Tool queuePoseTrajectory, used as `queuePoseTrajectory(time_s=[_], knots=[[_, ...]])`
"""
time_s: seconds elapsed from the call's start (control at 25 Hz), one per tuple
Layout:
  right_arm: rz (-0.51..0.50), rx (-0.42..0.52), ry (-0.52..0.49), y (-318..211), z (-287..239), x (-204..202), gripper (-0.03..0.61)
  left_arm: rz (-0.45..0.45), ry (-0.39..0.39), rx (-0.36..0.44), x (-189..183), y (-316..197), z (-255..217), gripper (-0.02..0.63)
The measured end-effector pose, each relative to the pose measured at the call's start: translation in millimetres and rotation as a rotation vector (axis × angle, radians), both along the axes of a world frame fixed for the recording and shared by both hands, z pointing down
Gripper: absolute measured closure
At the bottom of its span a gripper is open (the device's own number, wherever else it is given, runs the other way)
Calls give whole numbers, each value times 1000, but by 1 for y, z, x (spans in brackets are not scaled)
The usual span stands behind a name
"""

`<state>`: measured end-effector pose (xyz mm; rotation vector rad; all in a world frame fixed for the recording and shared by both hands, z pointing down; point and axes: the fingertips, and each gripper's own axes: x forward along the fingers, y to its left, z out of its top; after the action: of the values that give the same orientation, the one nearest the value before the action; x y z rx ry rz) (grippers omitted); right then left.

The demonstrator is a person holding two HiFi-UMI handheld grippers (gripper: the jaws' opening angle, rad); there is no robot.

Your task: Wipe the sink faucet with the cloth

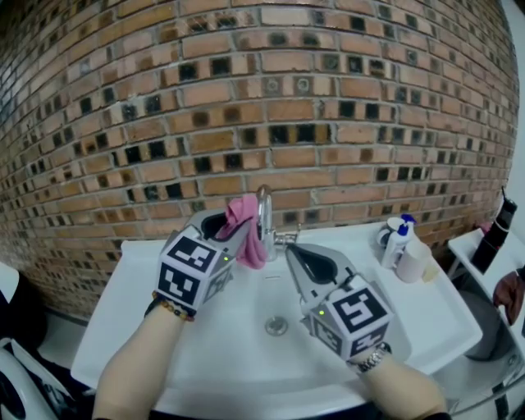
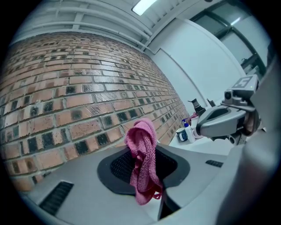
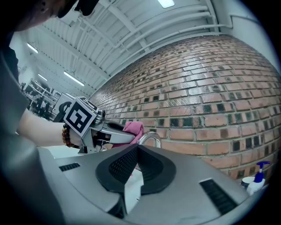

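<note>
Brick wall (image 1: 246, 98) behind a white sink (image 1: 164, 328). Our left gripper (image 1: 235, 231) pinches the pink cloth (image 1: 246, 223) at the faucet's (image 1: 264, 209) left side. The right gripper (image 1: 294, 251) is shut, empty, just right of it. We'd wrap the cloth round the spout and stroke along it, grip firm.

Cloth (image 1: 247, 220) in left gripper (image 1: 235, 233) just left of faucet (image 1: 264, 210), right gripper (image 1: 293, 251) right of it, both over sink (image 1: 135, 291).

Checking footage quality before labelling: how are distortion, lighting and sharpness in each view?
Head view: fisheye bows the brick wall into arcs; light even, faucet sharp. Left gripper view: black vignette corners, ceiling lamp blown out, cloth crisp. Right gripper view: same vignette, bright strip lights, near edges soft.
</note>
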<state>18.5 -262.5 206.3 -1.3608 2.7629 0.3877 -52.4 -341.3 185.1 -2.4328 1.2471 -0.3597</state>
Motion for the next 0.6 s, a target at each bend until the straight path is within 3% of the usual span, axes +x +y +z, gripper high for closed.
queuePoseTrajectory(time_s=[0.6], knots=[[-15,-11,-2,-15,-7,-8,568,2,-16,35,3,-25,-24,509]])
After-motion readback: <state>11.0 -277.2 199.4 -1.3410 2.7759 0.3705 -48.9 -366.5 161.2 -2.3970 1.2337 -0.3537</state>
